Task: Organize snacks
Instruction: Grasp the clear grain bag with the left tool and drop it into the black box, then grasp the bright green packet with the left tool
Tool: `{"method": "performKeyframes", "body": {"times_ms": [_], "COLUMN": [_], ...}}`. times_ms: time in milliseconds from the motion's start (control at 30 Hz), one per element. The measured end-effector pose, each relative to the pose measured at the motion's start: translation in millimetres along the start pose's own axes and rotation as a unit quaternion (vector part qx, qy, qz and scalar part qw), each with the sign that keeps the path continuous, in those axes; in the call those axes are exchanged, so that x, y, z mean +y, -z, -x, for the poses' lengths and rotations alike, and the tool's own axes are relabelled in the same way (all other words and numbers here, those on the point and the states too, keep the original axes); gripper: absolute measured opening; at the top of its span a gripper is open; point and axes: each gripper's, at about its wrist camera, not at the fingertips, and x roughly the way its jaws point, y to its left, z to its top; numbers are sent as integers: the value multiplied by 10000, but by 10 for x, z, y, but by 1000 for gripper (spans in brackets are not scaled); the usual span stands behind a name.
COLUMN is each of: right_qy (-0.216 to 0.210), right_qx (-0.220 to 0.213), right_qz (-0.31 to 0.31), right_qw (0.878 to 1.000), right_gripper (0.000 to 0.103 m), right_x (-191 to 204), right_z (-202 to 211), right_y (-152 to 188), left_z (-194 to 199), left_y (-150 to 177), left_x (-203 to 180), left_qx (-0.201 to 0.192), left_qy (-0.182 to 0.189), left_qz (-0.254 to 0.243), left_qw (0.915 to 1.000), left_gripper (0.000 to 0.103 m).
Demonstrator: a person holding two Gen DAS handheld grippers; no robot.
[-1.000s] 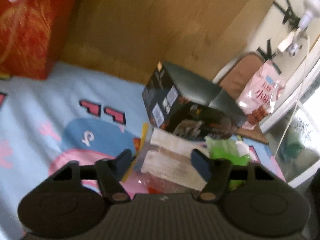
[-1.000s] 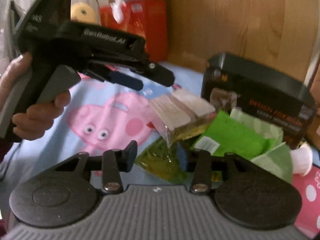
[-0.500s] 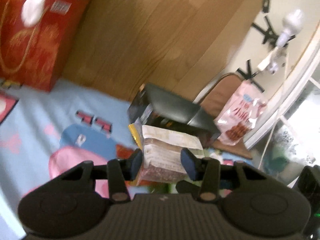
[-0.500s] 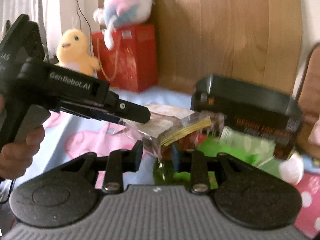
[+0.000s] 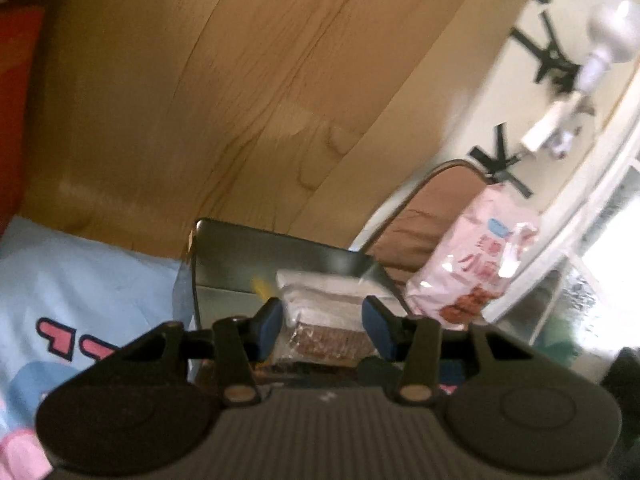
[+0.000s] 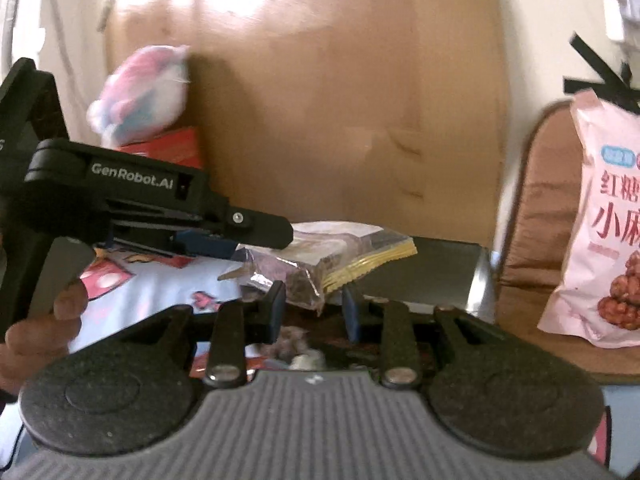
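Observation:
A clear snack packet (image 5: 324, 312) with a white label, brown filling and a yellow end strip is held in my left gripper (image 5: 323, 322), whose blue pads press on both its sides. In the right wrist view the same packet (image 6: 320, 256) hangs lifted over a dark box (image 6: 424, 276), with the left gripper (image 6: 208, 240) gripping it from the left. The dark box (image 5: 256, 260) lies just behind the packet. My right gripper (image 6: 314, 308) sits under the packet's lower corner, its fingers close together around that corner.
A pink snack bag (image 6: 600, 240) leans on a brown chair back (image 6: 536, 216) at the right; it also shows in the left wrist view (image 5: 472, 264). A wooden board (image 5: 224, 92) stands behind. A cartoon-print cloth (image 5: 60, 288) covers the surface. A plush toy (image 6: 140, 88) tops a red bag.
The left gripper closed on the snack packet and lifted it up off the pile, over the dark box. The right gripper rose with it and narrowed.

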Motion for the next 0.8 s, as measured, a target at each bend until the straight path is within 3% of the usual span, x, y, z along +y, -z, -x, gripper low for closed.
{"method": "performKeyframes", "body": {"times_ms": [100, 133, 333, 500, 600, 700, 800], "right_qy": [237, 268, 214, -40, 152, -7, -108], "right_qx": [-65, -134, -262, -85, 22, 165, 417], "right_qz": [-43, -92, -380, -705, -548, -719, -378], "right_qw": [9997, 9995, 9987, 9975, 9984, 9973, 9984], "right_gripper": [40, 46, 46, 46, 47, 64, 64], "right_x": [-63, -79, -207, -263, -192, -224, -113], "right_z": [11, 55, 372, 564, 612, 631, 643], "right_y": [43, 56, 288, 622, 790, 938, 1022], "left_z": [-50, -15, 390, 484, 472, 469, 476], "left_y": [52, 79, 377, 804, 1027, 1153, 1206], "left_x": [4, 1, 89, 182, 139, 48, -8], "left_qx": [61, 45, -59, 328, 513, 564, 626], "left_qy": [-92, -30, 307, 503, 531, 551, 525], "left_qz": [-27, -41, 36, 260, 256, 90, 51], "left_qw": [9999, 10000, 9995, 9979, 9969, 9968, 9966], "left_gripper": [49, 50, 51, 54, 60, 63, 63]}}
